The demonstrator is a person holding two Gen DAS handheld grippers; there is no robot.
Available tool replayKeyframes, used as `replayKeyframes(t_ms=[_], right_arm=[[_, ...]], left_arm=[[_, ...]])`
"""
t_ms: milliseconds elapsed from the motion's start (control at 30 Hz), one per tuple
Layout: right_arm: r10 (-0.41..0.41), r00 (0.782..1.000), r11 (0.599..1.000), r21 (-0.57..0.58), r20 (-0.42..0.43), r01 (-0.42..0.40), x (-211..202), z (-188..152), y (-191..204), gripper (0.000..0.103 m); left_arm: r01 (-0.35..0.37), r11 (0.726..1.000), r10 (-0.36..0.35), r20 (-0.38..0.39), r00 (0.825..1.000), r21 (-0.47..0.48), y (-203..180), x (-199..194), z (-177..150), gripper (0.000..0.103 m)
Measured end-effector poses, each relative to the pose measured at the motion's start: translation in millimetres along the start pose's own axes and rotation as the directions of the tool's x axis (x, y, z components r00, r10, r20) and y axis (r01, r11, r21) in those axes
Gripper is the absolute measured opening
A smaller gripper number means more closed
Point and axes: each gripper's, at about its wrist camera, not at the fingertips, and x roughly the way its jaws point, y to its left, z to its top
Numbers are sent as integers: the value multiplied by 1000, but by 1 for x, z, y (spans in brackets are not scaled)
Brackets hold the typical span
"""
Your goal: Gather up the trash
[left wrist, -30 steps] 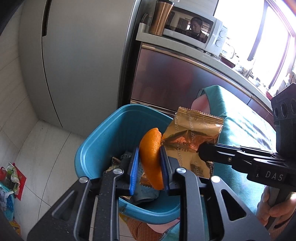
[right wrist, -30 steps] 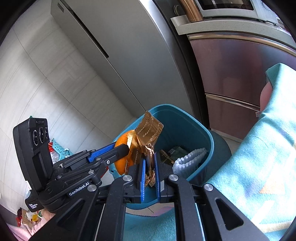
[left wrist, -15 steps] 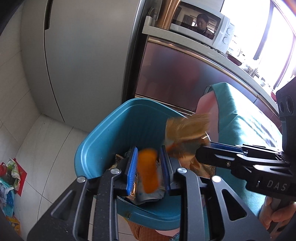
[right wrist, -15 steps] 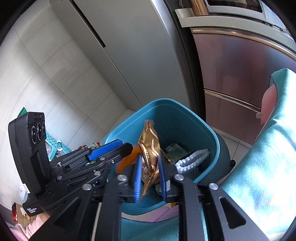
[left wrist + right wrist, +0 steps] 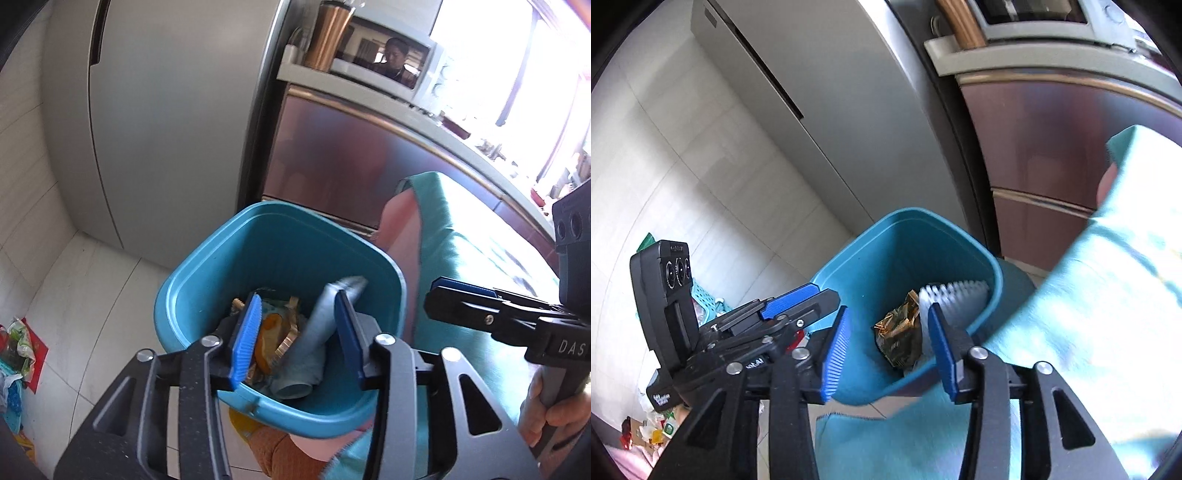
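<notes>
A blue trash bin [image 5: 192, 295] [image 5: 908, 229] stands on the floor below both grippers. Inside it lie an orange peel [image 5: 267, 341], a gold snack wrapper [image 5: 899, 334] and a grey ridged piece [image 5: 955, 295] [image 5: 317, 328]. My left gripper [image 5: 297, 334] hangs over the bin's near rim, its jaws opening with nothing between the blue pads. My right gripper [image 5: 888, 345] is also above the bin, jaws opening and empty. The right gripper [image 5: 461, 299] shows at the right of the left wrist view; the left gripper [image 5: 798, 295] shows at the left of the right wrist view.
A grey fridge [image 5: 166, 110] and a steel cabinet [image 5: 351, 166] with a microwave [image 5: 388, 62] stand behind the bin. A teal cloth [image 5: 472, 240] [image 5: 1089, 314] covers the surface at the right. Loose packets [image 5: 18, 347] litter the floor at the left. A hand [image 5: 546, 406] holds the right gripper's handle.
Both grippers have let go: the orange peel dropped from the left one and the gold wrapper from the right one into the bin. Both pairs of jaws stand wider.
</notes>
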Motion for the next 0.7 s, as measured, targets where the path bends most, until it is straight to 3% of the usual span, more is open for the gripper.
replayKeyframes(t_ms=[200,333,400,500,700], right_arm=[[-48,990,998,-24,136,51,-56,-19,-3,65],[-121,963,991,-20,239,130,-96,-39,-7,82],[-163,947,985,-11,276,173,-113,-49,-9,85],[-242,908,968,16,343,252,-137,-68,-10,95],[-396,797,908,67,456,413,-184,-105,-18,96]], left_arm=[[60,997,-64,88,994,42,-17,-38,-7,67],[70,993,-86,173,981,96,-40,-67,-16,96],[72,990,-96,205,974,118,-53,-77,-21,97],[65,988,-98,242,965,144,-72,-89,-29,97],[72,980,-128,306,943,187,-116,-110,-45,97]])
